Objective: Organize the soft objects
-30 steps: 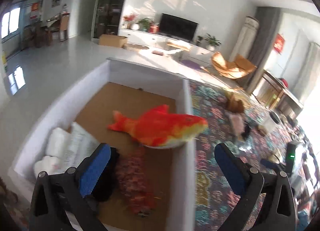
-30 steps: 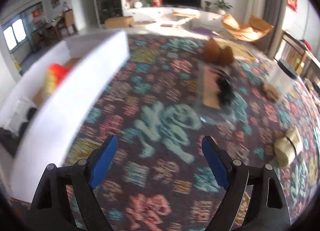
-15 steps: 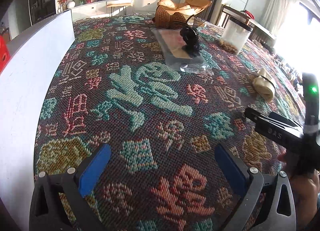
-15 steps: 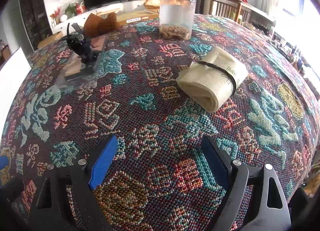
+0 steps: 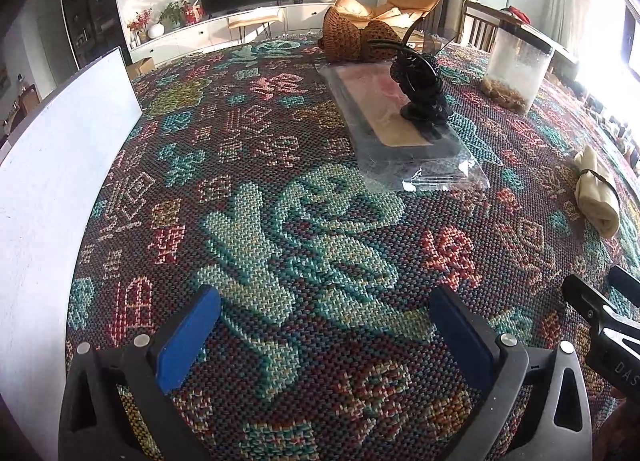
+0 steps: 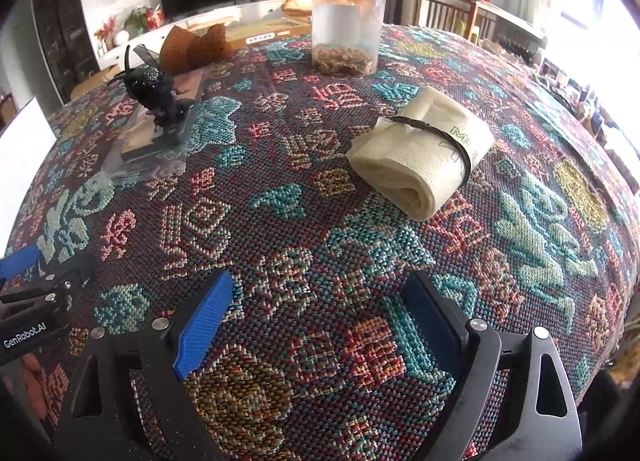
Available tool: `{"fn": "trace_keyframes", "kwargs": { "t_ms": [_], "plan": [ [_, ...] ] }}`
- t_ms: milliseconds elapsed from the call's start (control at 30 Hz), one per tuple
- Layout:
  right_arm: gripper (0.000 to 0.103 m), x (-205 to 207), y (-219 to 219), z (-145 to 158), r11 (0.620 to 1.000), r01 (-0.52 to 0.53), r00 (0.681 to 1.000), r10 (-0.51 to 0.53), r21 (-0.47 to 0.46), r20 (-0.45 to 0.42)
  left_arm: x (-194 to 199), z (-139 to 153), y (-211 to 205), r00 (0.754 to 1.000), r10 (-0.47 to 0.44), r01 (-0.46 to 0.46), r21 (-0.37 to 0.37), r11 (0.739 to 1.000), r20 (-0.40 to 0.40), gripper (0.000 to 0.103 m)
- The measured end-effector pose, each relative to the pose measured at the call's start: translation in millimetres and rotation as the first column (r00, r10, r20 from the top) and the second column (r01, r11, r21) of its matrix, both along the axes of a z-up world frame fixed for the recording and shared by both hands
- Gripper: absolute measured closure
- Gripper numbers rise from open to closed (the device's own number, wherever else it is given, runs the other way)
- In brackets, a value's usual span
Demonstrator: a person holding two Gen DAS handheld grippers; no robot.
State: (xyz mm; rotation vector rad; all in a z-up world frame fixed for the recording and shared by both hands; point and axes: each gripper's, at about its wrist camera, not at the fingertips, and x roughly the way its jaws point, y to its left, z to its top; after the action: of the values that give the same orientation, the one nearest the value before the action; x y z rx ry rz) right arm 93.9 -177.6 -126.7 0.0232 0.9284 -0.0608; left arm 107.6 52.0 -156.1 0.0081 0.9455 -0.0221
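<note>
- One cream rolled cloth bundle (image 6: 422, 159), bound by a single thin black band, lay on the patterned woven tablecloth (image 6: 304, 245) at centre right of the right wrist view; the left wrist view placed it (image 5: 597, 191) at the right edge.
- One black hair accessory (image 5: 420, 87) stood on one flat clear-plastic packet (image 5: 400, 129) in the upper centre of the left view, and in the upper left of the right view.
- Two brown knitted pieces (image 5: 352, 37) sat touching each other behind the packet, near the top of the frame.
- One clear plastic jar with a black lid (image 6: 346, 27), holding brown bits at its bottom, stood at top centre of the right view.
- One white box wall (image 5: 52, 197) ran down the left edge of the left view.
- Left gripper (image 5: 324, 337) sat at the bottom of its frame, its two blue pads spread wide, only tablecloth between them.
- Right gripper (image 6: 320, 321) likewise stood wide with two blue pads; its jaws had just been opening, with nothing between them, and the bundle lay apart above them.
</note>
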Motion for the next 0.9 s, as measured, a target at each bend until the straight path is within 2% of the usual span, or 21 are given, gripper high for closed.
{"fn": "trace_keyframes", "kwargs": {
  "t_ms": [900],
  "plan": [
    [0.012,-0.8,0.5,0.6,1.000,0.001,1.000,-0.001,0.000,0.000,2.3,-1.0,-1.5,1.000,0.000,0.000,-0.002,1.000,0.000,0.000]
  ]
}}
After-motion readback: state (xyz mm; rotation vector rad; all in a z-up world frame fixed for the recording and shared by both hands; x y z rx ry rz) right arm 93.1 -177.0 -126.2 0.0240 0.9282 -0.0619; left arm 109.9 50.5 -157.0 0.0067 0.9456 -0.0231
